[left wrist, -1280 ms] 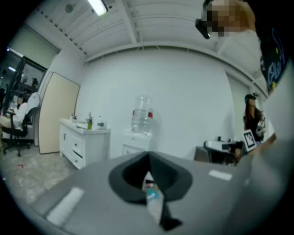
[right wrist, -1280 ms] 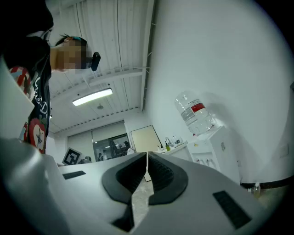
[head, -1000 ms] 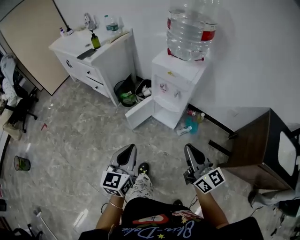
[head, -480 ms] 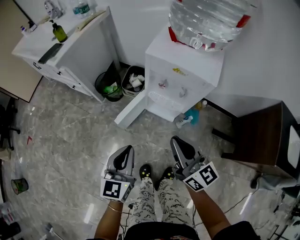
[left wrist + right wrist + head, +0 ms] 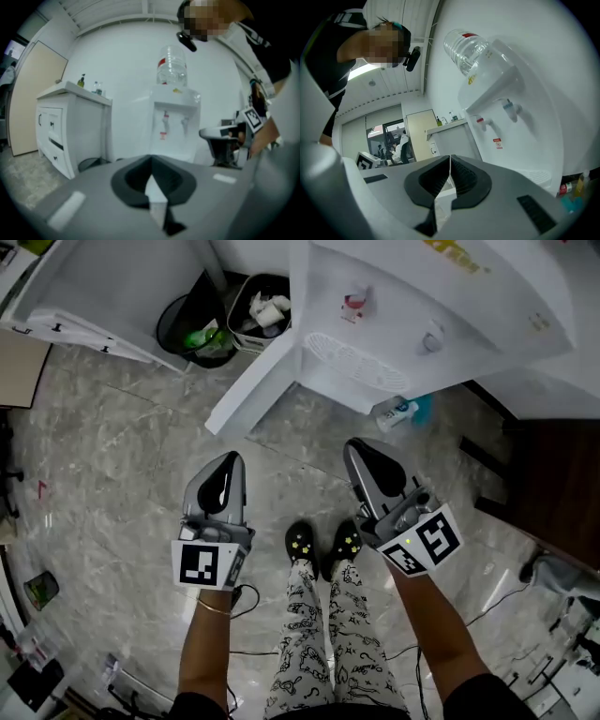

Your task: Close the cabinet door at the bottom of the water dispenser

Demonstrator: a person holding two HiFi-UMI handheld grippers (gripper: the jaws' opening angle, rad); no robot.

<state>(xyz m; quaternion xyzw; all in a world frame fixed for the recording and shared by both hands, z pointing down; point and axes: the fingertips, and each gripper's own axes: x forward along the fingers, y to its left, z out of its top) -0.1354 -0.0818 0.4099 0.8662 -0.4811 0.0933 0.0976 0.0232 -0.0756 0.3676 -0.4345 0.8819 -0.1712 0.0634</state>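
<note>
The white water dispenser (image 5: pixel 422 306) fills the top of the head view, with its taps (image 5: pixel 174 123) and bottle (image 5: pixel 171 70) showing in the left gripper view. Its bottom cabinet door (image 5: pixel 253 385) stands open, swung out to the left over the floor. My left gripper (image 5: pixel 229 461) is shut and empty, a short way below the door's free edge. Also shut with nothing in it, my right gripper (image 5: pixel 357 448) points at the dispenser's base. The left gripper (image 5: pixel 151 161) faces the dispenser front, and the right gripper (image 5: pixel 450 161) looks up along the dispenser (image 5: pixel 501 108).
A black bin (image 5: pixel 192 329) and a second bin with trash (image 5: pixel 262 310) sit left of the dispenser, beside a white cabinet (image 5: pixel 112 287). A cyan bottle (image 5: pixel 403 412) lies at the dispenser's foot. A dark table (image 5: pixel 553 484) stands right. The person's shoes (image 5: pixel 319 545) are between the grippers.
The person has stepped closer to the dispenser; it and its open door now fill the top of the head view. Both grippers came forward with them and stayed shut.
</note>
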